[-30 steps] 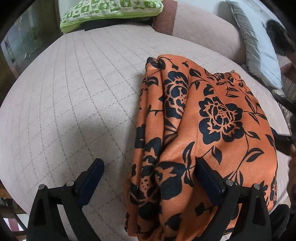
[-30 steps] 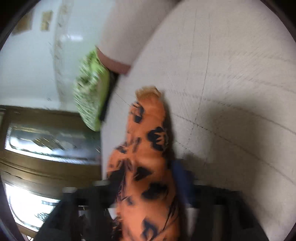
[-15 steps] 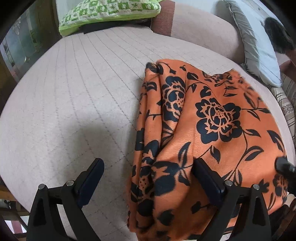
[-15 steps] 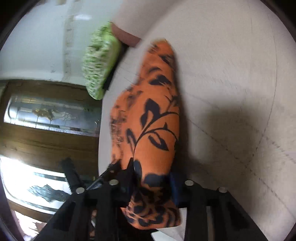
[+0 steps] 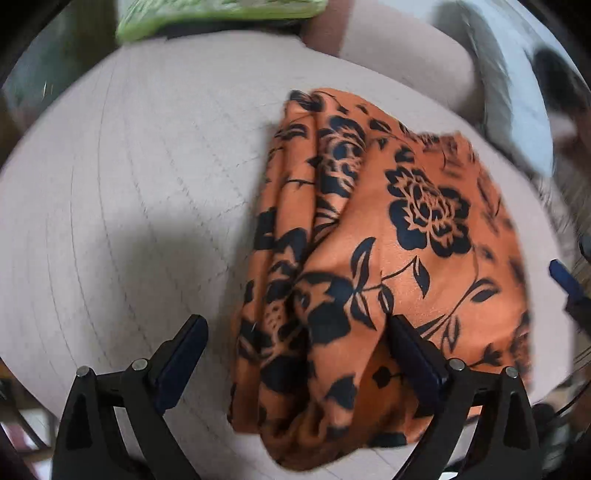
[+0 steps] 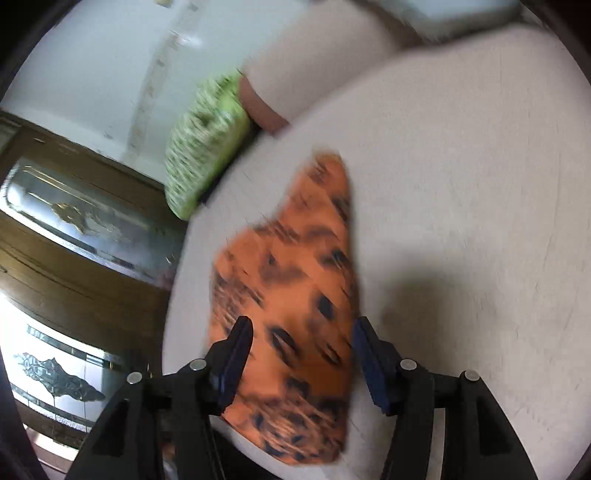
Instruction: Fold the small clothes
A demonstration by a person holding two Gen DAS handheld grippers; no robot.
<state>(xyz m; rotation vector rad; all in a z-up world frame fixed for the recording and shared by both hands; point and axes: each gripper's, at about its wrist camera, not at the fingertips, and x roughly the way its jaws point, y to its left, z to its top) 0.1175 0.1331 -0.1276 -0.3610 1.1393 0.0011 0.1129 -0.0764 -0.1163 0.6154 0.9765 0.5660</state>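
An orange cloth with black flowers (image 5: 388, 258) lies folded on a beige quilted cushion (image 5: 129, 203). My left gripper (image 5: 295, 350) is open, its jaws wide apart over the cloth's near left edge, where several layers bunch up. In the right wrist view the cloth (image 6: 295, 277) is blurred and lies flat below my right gripper (image 6: 301, 350), which is open with the cloth showing between its jaws. The right gripper's blue pad (image 5: 565, 277) shows at the right edge of the left wrist view.
A green patterned pillow (image 5: 221, 11) lies at the cushion's far edge, also in the right wrist view (image 6: 203, 147). A pale grey pillow (image 5: 517, 110) leans at the back right. A wooden glazed door (image 6: 74, 258) stands beyond the cushion's left edge.
My right gripper has opened and let go of the cloth, which now lies flat on the cushion. My left gripper stayed open and moved slightly; both views are blurred by motion.
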